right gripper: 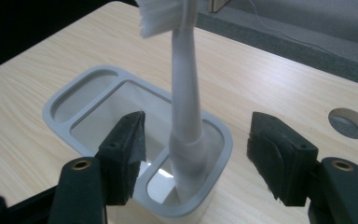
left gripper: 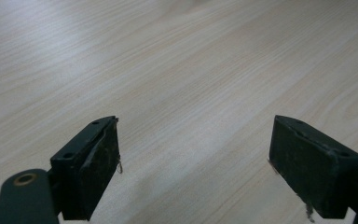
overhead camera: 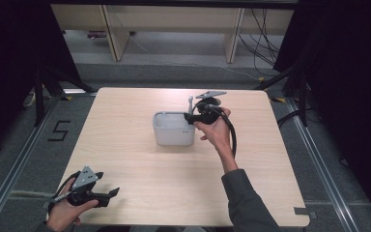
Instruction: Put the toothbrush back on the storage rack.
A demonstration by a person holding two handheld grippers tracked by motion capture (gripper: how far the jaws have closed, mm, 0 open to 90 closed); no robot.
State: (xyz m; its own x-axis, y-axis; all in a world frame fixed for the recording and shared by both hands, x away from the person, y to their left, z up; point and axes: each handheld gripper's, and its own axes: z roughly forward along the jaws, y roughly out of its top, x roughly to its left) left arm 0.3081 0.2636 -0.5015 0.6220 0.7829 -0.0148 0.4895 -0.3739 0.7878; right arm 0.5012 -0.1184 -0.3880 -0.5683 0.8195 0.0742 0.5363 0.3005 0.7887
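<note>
A pale grey holder [overhead camera: 173,129] with three compartments [right gripper: 98,100] stands near the table's middle. A white toothbrush [right gripper: 185,107] stands upright, bristles up, in its end compartment; in the high view its head [overhead camera: 190,100] pokes up at the holder's right end. My right gripper [right gripper: 196,154] [overhead camera: 191,117] hovers over that end, open, with the brush handle between its jaws and untouched. My left gripper [overhead camera: 111,193] [left gripper: 193,163] rests low at the table's near left corner, open over bare wood.
The light wooden table [overhead camera: 140,164] has a round cable hole [right gripper: 349,122] seen beyond the holder in the right gripper view. Dark curtains flank both sides, and desk legs and cables [overhead camera: 263,36] stand on the floor behind.
</note>
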